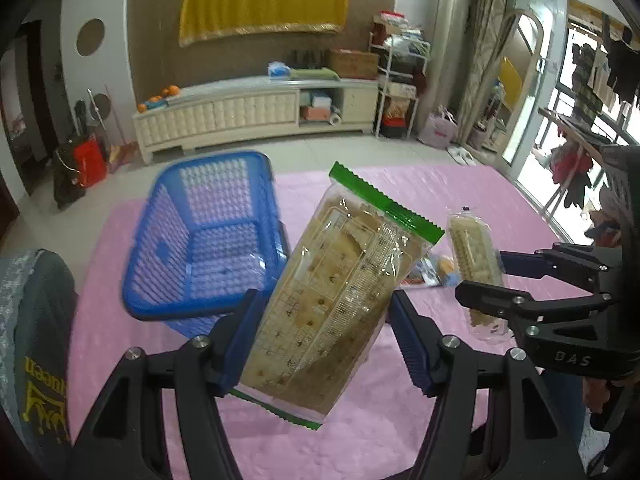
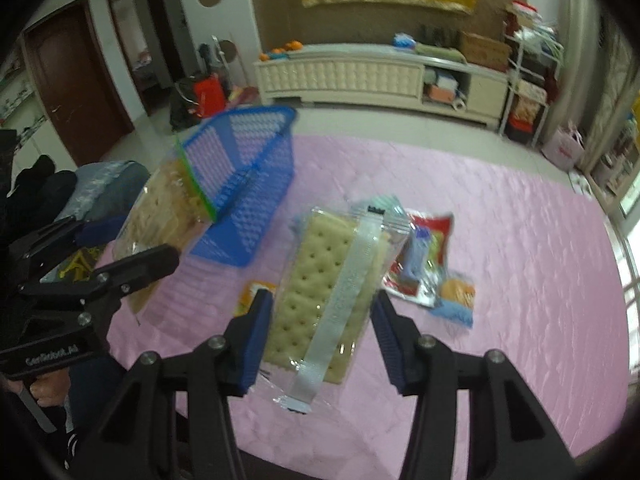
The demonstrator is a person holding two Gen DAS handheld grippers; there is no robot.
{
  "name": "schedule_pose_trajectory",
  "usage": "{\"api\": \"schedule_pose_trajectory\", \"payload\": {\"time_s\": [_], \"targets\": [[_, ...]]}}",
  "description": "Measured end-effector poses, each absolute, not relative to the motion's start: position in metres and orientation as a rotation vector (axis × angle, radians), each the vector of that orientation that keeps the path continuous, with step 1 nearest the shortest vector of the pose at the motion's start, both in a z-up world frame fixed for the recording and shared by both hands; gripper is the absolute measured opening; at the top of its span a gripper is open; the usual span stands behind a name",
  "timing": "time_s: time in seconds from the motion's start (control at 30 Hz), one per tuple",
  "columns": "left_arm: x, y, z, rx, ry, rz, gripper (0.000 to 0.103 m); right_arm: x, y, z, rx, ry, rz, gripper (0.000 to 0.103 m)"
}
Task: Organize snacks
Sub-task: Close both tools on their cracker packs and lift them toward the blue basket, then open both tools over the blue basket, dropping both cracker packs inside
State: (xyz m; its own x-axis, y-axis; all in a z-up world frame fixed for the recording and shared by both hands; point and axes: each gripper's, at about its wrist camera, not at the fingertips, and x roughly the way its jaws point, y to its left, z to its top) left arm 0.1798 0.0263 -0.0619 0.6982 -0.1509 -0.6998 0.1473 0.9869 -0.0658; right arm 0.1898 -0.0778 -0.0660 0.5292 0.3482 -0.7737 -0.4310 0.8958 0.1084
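Left gripper (image 1: 320, 336) w/ black arms & blue ribbed pads is clamped on a clear plastic pack of pale crackers with green serrated end seals (image 1: 340, 296), pads pressing both long sides, pack tilted, top leaning right, held above the pink quilted table cover (image 1: 460, 192). Right gripper (image 2: 318, 330), same build, is clamped on a smaller clear-wrapped pack of square dotted biscuits with a white seam strip (image 2: 328, 292), pads on its left & right edges, also up off the cover. From the left cam the right gripper (image 1: 478, 280) shows at the right w/ its biscuit pack (image 1: 474, 252) upright betw the fingers.

Blue perforated plastic basket (image 1: 208, 236) stands on the cover far-left of both packs, just behind the green-sealed pack; nothing visible inside it. Loose snack sachets, red/silver & blue/orange (image 2: 432, 276), lie on the cover just right of the right gripper, beyond its pack. A small orange-yellow packet (image 2: 250, 296) lies flat near its left pad, partly hidden
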Motion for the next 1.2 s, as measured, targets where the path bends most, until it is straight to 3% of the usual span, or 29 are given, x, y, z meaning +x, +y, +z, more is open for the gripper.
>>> {"api": "schedule_pose_trajectory", "payload": {"time_s": [0.67, 1.2], "targets": [[0.208, 0.120, -0.013, -0.017, 0.719, -0.021, 0.063, 0.234, 0.015, -0.020, -0.171, 0.846, 0.674, 0.055], [0.273, 0.159, -0.064, -0.142, 0.870, -0.041, 0.063, 0.280, 0.060, -0.070, -0.185, 0.979, 0.730, 0.055]]}}
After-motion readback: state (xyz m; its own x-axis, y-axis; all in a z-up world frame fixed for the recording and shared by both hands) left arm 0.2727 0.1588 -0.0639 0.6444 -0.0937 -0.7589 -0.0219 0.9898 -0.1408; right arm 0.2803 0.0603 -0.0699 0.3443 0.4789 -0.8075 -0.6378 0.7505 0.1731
